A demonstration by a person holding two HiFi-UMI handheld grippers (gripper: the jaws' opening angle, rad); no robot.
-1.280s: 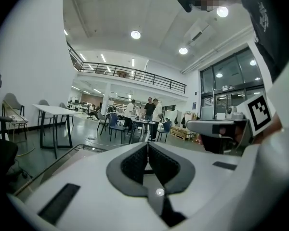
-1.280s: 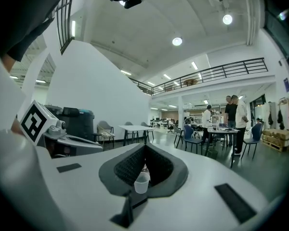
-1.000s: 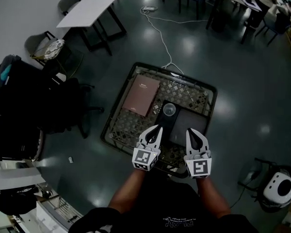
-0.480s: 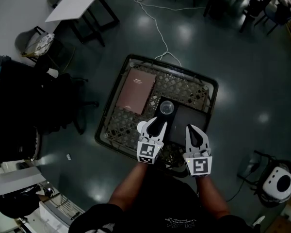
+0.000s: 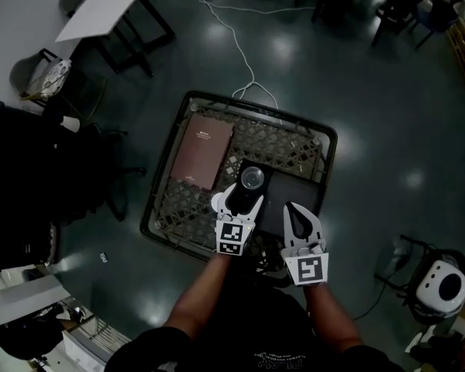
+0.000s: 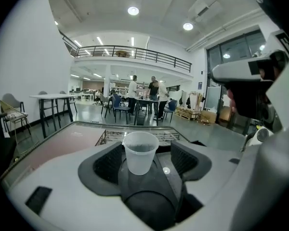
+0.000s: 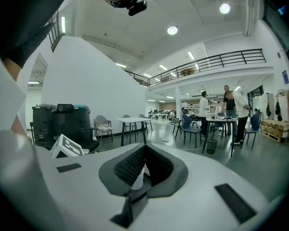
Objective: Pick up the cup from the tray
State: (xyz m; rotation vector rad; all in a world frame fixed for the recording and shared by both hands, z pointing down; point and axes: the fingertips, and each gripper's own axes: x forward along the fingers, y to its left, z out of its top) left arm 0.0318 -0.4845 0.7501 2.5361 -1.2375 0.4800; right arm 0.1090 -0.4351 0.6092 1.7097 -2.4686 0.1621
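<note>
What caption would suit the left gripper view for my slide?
The left hand-held gripper, its jaws just opening, frames an upright clear cup without touching it.

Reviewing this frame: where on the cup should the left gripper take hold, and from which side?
Across the side wall, about mid-height, coming level from the person's side: the cup stands upright and open-topped, with round walls. The left gripper has just been opening its jaws, which flank the cup without touching.
</note>
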